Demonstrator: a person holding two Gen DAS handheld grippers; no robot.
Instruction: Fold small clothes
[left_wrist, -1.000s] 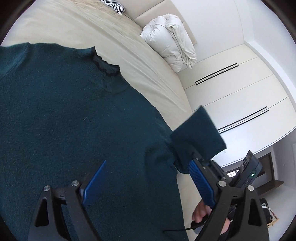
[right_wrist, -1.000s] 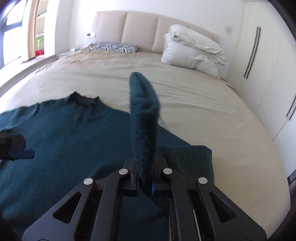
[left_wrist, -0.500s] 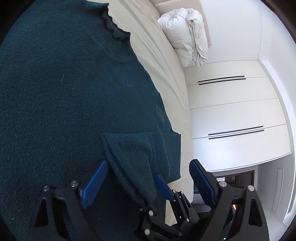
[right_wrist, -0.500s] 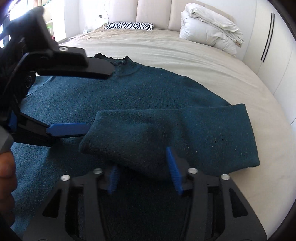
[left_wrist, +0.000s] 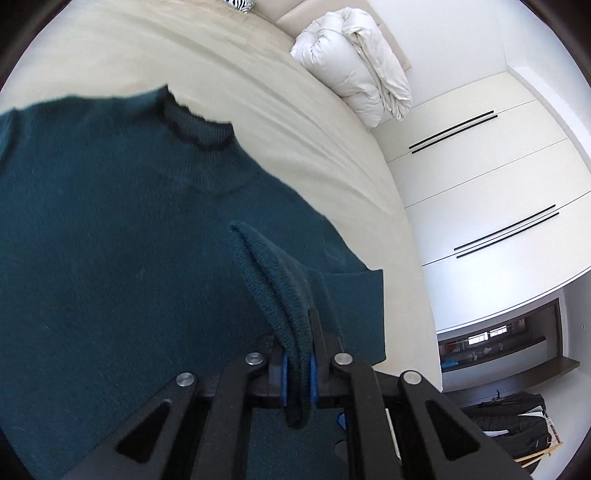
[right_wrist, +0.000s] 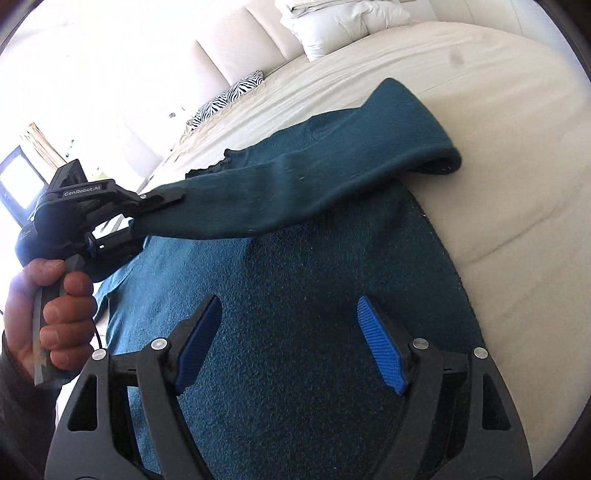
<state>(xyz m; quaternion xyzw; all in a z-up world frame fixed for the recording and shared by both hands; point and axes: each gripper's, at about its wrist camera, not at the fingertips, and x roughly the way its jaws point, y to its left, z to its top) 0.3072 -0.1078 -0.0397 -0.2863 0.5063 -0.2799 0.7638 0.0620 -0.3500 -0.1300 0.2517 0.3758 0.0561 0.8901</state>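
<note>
A dark teal knit sweater (left_wrist: 110, 240) lies flat on the beige bed (left_wrist: 258, 92), collar toward the headboard. Its sleeve (right_wrist: 295, 184) is folded across the body and lifted at the cuff end. My left gripper (left_wrist: 296, 369) is shut on the sleeve's cuff (left_wrist: 280, 302), which sticks up between the blue pads. In the right wrist view the left gripper (right_wrist: 162, 197) holds that cuff at the left, with a hand (right_wrist: 55, 314) on its handle. My right gripper (right_wrist: 291, 343) hovers over the sweater's body (right_wrist: 314, 314); its jaws are opening and nothing is between them.
A folded white duvet (left_wrist: 354, 59) and a zebra-print pillow (right_wrist: 229, 96) rest by the padded headboard (right_wrist: 240, 48). White wardrobe doors (left_wrist: 480, 184) stand beside the bed. Bare bed sheet (right_wrist: 517, 166) lies to the right of the sweater.
The sleeve cuff passed from the right gripper to the left. The right gripper opened, rolled and dropped toward the sweater's body. The left gripper closed on the cuff.
</note>
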